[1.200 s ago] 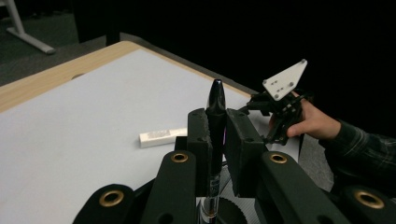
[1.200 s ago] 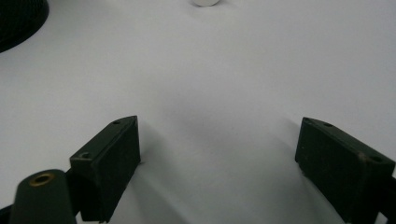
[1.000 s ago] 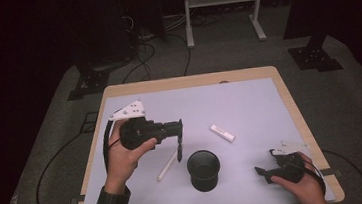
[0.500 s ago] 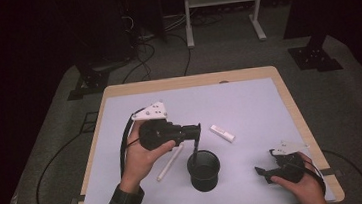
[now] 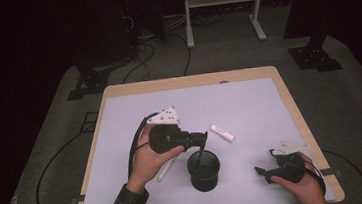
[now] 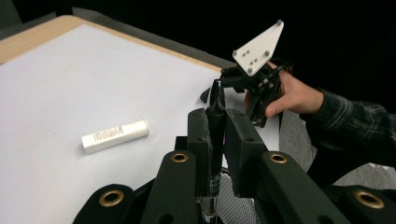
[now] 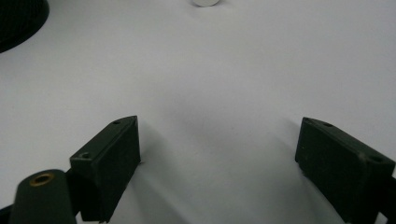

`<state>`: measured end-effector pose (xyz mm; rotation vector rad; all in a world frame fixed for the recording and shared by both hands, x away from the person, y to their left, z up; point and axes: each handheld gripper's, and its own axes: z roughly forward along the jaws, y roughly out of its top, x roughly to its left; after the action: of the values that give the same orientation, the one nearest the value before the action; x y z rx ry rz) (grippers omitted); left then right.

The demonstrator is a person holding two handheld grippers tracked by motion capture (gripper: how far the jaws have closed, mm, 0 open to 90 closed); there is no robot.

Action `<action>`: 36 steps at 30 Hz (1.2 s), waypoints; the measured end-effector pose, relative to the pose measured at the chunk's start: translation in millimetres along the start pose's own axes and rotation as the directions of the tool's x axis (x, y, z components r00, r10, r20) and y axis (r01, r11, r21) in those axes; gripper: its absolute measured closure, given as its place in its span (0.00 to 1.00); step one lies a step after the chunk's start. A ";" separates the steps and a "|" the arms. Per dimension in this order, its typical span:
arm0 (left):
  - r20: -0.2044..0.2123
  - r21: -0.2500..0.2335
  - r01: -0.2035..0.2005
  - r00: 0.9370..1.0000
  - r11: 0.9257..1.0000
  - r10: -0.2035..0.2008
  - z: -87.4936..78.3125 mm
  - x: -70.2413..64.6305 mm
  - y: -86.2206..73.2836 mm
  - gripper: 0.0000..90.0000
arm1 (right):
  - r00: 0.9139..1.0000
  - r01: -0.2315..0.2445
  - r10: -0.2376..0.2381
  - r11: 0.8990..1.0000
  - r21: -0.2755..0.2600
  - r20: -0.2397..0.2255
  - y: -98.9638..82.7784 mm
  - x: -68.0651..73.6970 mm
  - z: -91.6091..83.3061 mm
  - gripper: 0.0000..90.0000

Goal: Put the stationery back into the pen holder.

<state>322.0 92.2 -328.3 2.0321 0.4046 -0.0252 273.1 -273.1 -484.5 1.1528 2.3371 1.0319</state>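
High view: left tool [image 5: 204,141] clenched on a dark pen [image 5: 201,156], pen hanging down into the black mesh cup [image 5: 204,170]. Lower pen end lost against the dark cup interior; touching the cup bottom or not, cannot tell. Left hand [image 5: 147,161] wrapped round the tool body from below, tool pointing right, roughly level, white three-cornered plate on top. Right tool [image 5: 263,171] low at the worktop [image 5: 122,138] near-right corner, well apart from the cup, gripped by the right hand [image 5: 302,185], partly cut off by the bottom edge. White tube [image 5: 222,133] flat just beyond the cup. White stick-like item [image 5: 164,170] lying beside the cup, half covered by the left hand.

Left gripper view: pen [image 6: 215,121] pinched upright between the two black jaws, tip above them, lower part hidden behind the tool frame. Mesh of the cup [image 6: 233,205] barely seen below, mostly blocked. White tube [image 6: 115,136] on the worktop to the left. Right tool [image 6: 210,95] farther off, right hand [image 6: 292,95] behind it, plaid sleeve.

Right gripper view: jaws spread wide, released, nothing between, bare worktop [image 7: 210,70]. Cup edge [image 7: 18,18] cropped at the top-left corner; end of a white item [image 7: 205,2] cut off at the top edge.
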 end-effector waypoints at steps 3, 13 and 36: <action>0.007 0.014 0.004 1.000 1.000 -0.004 4.2 1.3 -2.8 0.89 | 1.000 -0.001 0.001 1.000 0.000 0.000 0.0 0.1 0.0 0.14; 0.022 0.073 0.012 1.000 0.997 -0.013 16.4 5.4 -10.7 0.89 | 1.000 -0.001 0.001 1.000 0.000 0.000 -0.1 0.1 0.0 0.14; 0.050 0.178 0.010 0.999 0.984 -0.019 49.0 2.0 -28.3 0.89 | 1.000 0.001 -0.001 1.000 -0.001 0.002 -0.1 0.0 0.1 0.14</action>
<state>323.1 62.5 -376.5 2.1989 0.3966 -0.1267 273.1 -273.0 -484.7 1.1522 2.3353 1.0312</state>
